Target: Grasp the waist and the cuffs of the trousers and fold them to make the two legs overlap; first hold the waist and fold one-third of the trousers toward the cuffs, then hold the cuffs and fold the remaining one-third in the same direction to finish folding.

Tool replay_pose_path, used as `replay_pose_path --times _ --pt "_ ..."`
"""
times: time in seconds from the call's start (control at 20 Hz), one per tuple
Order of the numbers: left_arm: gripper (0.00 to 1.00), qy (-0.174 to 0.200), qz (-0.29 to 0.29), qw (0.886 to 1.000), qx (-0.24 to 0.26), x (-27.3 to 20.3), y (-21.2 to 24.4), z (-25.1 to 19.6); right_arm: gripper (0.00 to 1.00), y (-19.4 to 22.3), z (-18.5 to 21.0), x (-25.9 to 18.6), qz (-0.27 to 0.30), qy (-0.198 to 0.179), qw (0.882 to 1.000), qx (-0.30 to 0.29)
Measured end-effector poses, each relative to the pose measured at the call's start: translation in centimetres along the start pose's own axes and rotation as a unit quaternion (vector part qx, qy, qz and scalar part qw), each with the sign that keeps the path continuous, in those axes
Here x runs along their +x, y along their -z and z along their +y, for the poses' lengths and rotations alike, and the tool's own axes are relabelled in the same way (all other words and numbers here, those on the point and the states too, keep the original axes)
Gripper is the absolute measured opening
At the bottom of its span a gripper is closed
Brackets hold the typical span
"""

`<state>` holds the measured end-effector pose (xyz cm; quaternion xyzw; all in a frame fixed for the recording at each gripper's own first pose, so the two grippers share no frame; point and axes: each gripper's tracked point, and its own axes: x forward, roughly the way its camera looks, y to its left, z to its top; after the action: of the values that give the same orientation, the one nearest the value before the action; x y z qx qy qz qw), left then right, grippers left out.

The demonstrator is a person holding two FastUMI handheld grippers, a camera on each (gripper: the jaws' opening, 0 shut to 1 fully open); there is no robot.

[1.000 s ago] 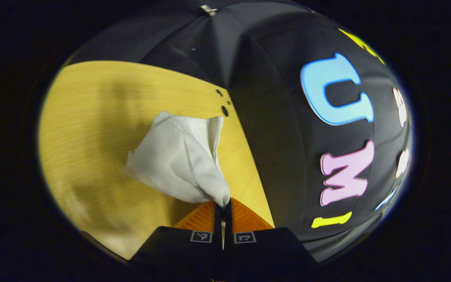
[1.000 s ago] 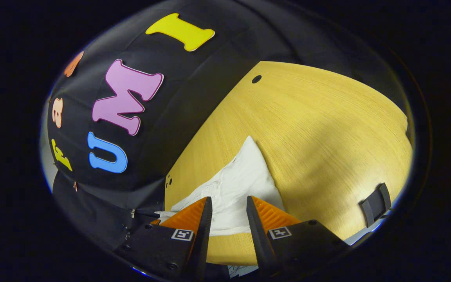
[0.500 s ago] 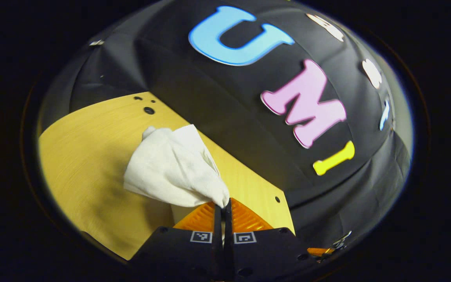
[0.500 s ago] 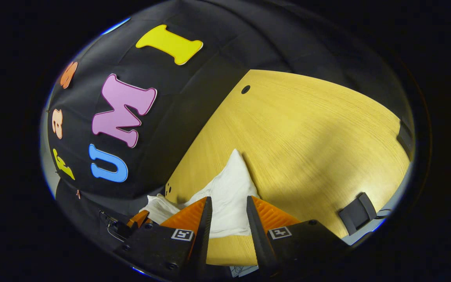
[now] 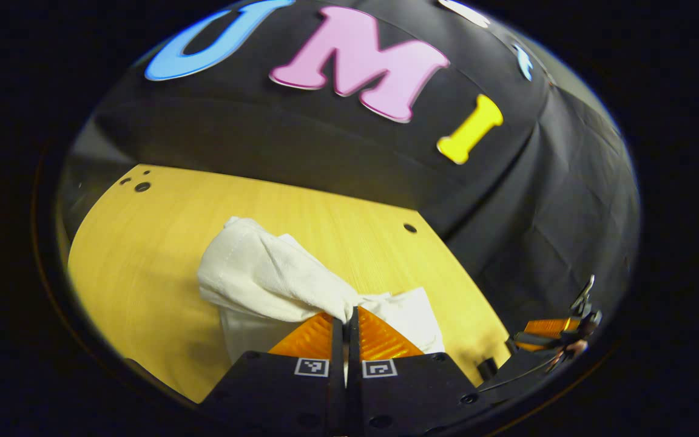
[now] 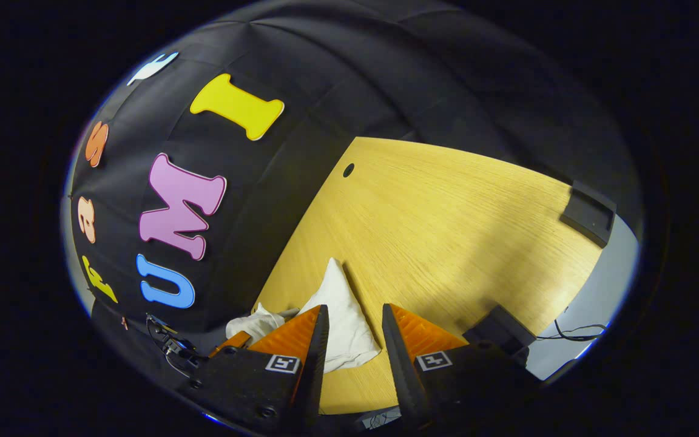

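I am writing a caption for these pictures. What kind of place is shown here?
Most likely a recording booth set up for demonstrations, not a home: black cloth walls enclose a bare wooden table. On it lie only white trousers, pinched by the left gripper, with the right gripper open.

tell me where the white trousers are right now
The white trousers lie bunched on the wooden table, one end pinched in the left gripper; in the right gripper view they sit ahead of the open right gripper.
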<state>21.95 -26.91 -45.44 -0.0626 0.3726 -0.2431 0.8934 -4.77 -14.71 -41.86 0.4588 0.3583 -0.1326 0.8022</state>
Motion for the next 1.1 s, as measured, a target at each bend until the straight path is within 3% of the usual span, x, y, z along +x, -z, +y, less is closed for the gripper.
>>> replay_pose_path --times 0.15,0.25,0.35,0.55,0.65,0.85,0.95,1.05,1.1 --pt "0.06 -0.012 0.055 0.992 0.114 2.4 3.7 -2.2 0.55 -0.5 -1.5 -1.3 -0.012 0.012 1.000 0.012" --pt "0.06 -0.017 0.085 0.974 0.207 3.1 5.5 -3.0 0.55 -1.1 -2.4 -2.0 -0.021 0.018 0.999 0.022" --pt "0.06 -0.022 0.111 0.945 0.307 3.7 7.6 -3.2 0.55 -1.5 -3.0 -2.5 -0.029 0.021 0.999 0.030" --pt "0.06 -0.021 0.120 0.870 0.478 3.7 9.5 -3.8 0.55 -1.8 -3.4 -2.9 -0.036 0.021 0.998 0.040" --pt "0.06 -0.017 0.116 0.843 0.525 2.9 9.4 -4.1 0.55 -2.0 -3.5 -3.0 -0.039 0.020 0.998 0.040" --pt "0.06 -0.012 0.110 0.803 0.586 3.2 9.5 -3.9 0.55 -1.9 -3.8 -3.3 -0.042 0.026 0.998 0.038" --pt "0.11 -0.006 0.104 0.785 0.611 3.1 9.4 -4.4 0.55 -1.8 -3.9 -3.4 -0.042 0.028 0.998 0.041" --pt "0.21 0.005 0.106 0.777 0.620 3.1 10.2 -4.6 0.55 -1.7 -4.1 -3.7 -0.045 0.029 0.998 0.044" --pt "0.37 0.004 0.105 0.775 0.623 3.4 10.5 -4.6 0.55 -1.7 -4.2 -3.8 -0.047 0.030 0.997 0.046"
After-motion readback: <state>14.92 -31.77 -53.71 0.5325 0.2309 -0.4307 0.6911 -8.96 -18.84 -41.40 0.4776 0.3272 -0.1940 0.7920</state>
